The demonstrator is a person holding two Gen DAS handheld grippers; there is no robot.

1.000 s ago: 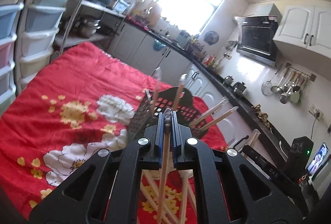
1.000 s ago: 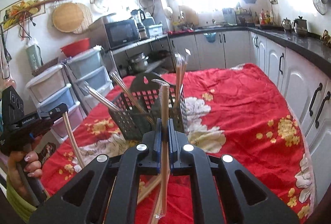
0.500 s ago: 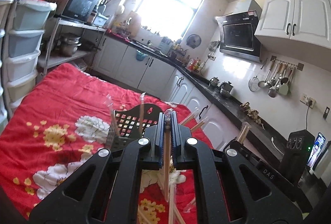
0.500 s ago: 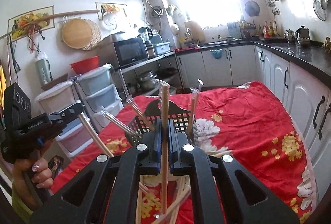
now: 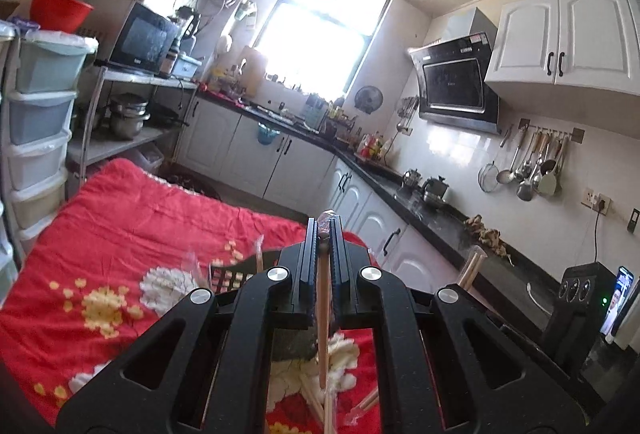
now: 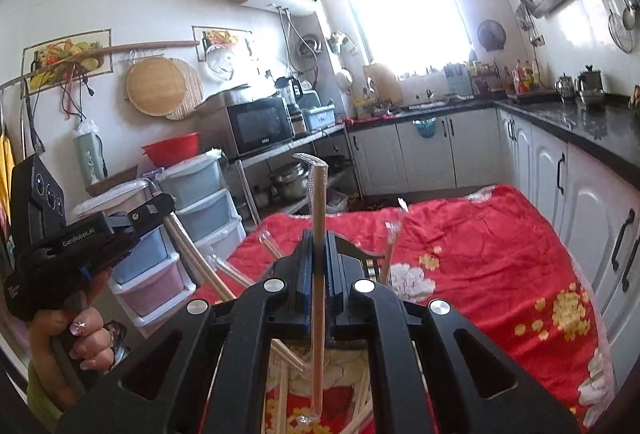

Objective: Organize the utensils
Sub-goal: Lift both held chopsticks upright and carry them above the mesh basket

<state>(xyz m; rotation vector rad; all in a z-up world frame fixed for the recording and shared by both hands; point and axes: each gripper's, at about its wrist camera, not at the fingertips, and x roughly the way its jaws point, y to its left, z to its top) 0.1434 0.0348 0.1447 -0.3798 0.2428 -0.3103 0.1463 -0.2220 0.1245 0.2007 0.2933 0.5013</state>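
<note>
Red flowered cloth (image 6: 500, 234) covers the table. Left gripper (image 5: 324, 234) is clamped on a wrapped chopstick (image 5: 322, 314), right gripper (image 6: 319, 246) on another chopstick (image 6: 318, 218) (both upright). Black basket (image 5: 236, 276) sits mid-table, the far edge bare.

A pale wooden pair of chopsticks in a clear wrapper (image 6: 318, 274) stands upright, pinched partway along its length, its crumpled wrapper tip bent over at the top. A second wrapped pair (image 5: 323, 314) is pinched near its upper end and hangs down. Below them a black mesh basket (image 5: 234, 276) stands on the red flowered cloth with several wrapped pairs leaning out of it, and more loose pairs (image 6: 288, 358) lie on the cloth.
</note>
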